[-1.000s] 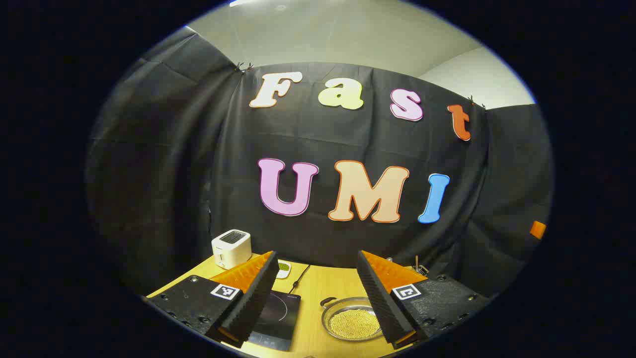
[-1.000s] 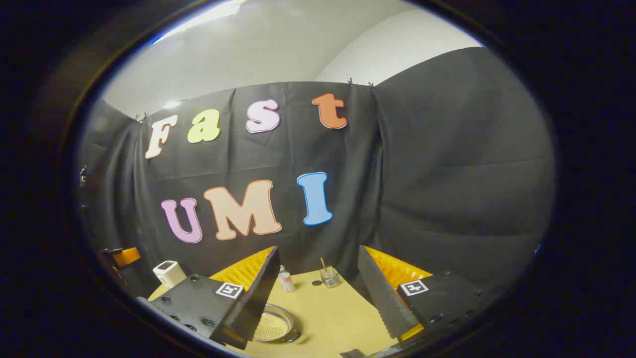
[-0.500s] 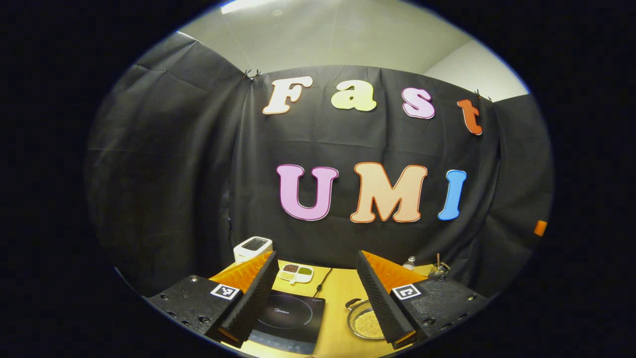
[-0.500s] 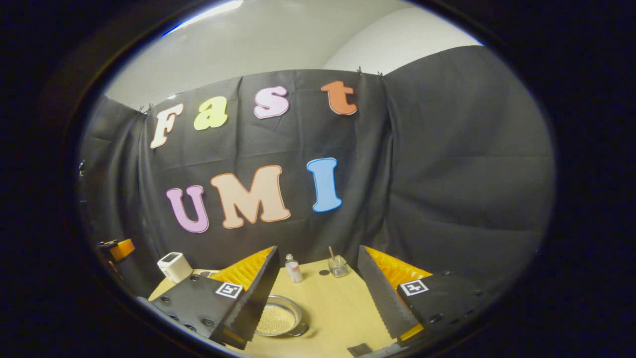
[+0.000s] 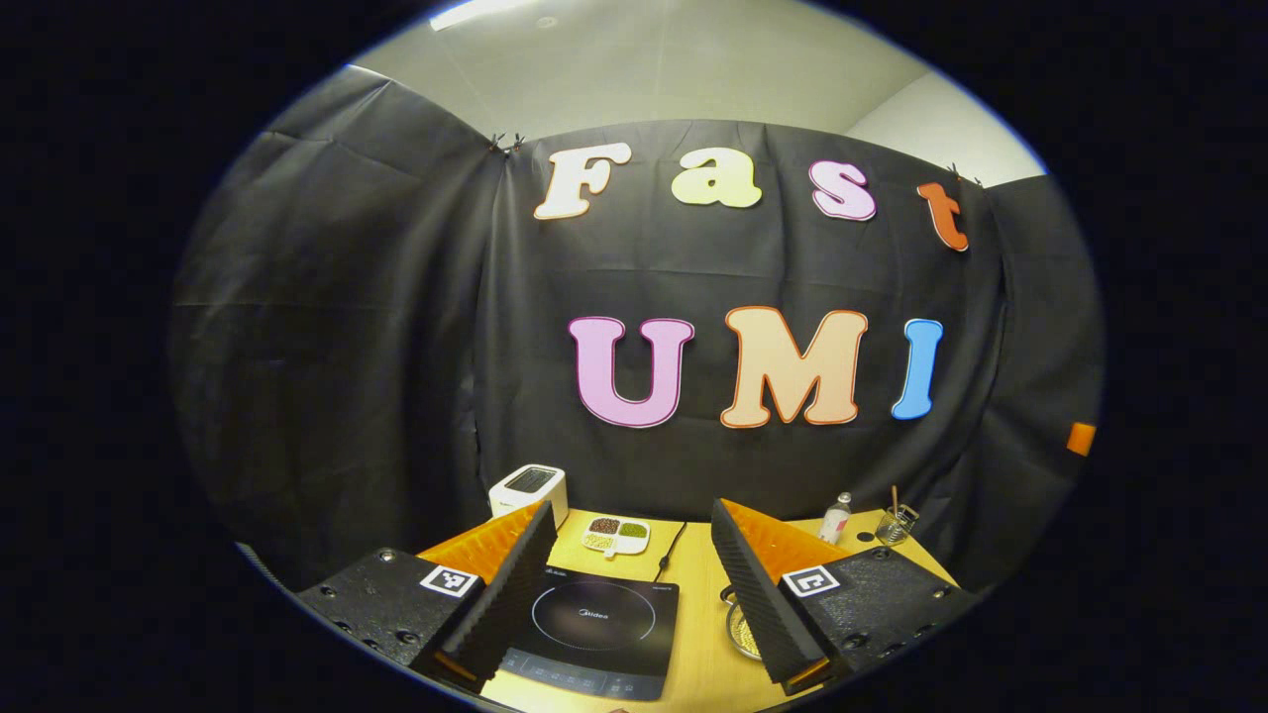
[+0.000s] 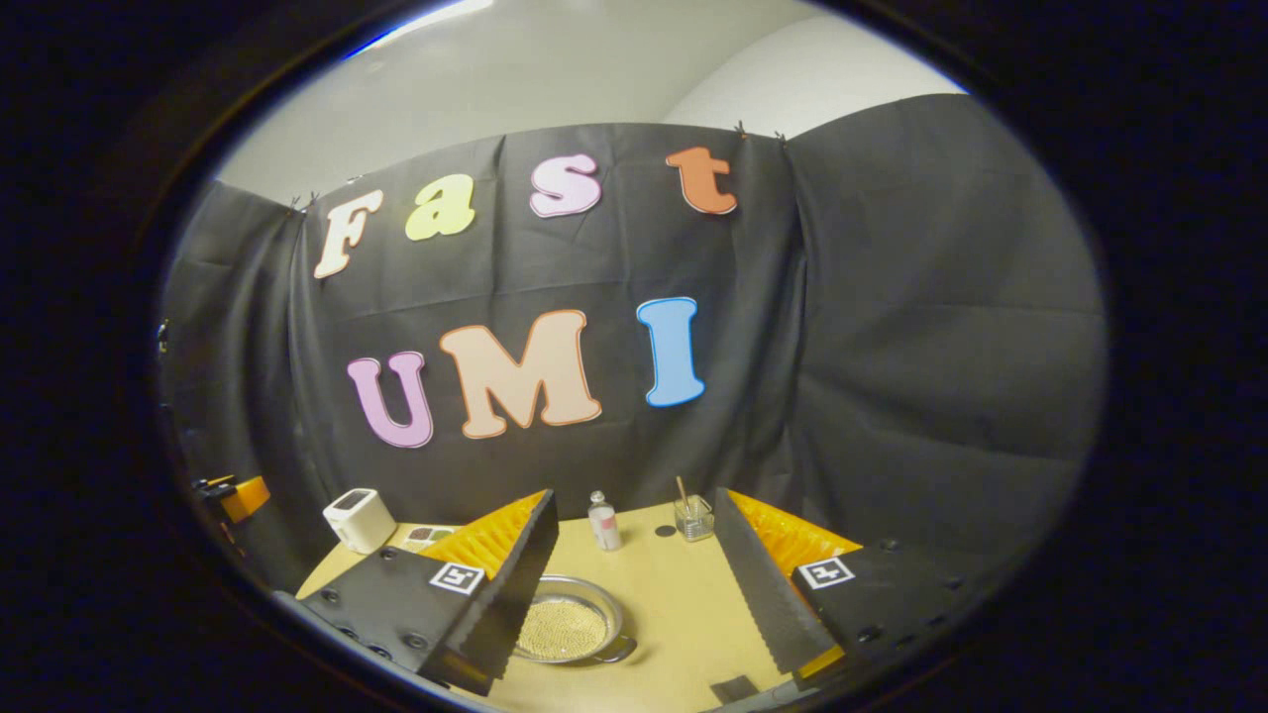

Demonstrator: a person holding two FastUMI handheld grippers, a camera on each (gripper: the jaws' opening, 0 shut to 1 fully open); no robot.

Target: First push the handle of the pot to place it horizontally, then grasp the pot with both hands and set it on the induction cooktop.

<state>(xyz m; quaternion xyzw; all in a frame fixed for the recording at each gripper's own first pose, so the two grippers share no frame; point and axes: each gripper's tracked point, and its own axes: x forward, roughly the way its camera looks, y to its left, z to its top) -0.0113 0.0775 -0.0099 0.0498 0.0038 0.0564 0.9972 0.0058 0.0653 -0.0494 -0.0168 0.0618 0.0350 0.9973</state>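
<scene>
In the left gripper view, the pot (image 5: 741,630) at five o'clock is mostly hidden behind a gripper finger. In the right gripper view, a finger covers the pot's (image 6: 567,628) left edge, and the divided dish (image 6: 424,536) at eight o'clock is partly hidden.

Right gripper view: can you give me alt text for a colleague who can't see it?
The right claw hangs open above a wooden table, with a shallow metal pot of small yellowish grains low between its fingers, toward the left one. Behind stand a small bottle, a glass jar and a white toaster.
</scene>
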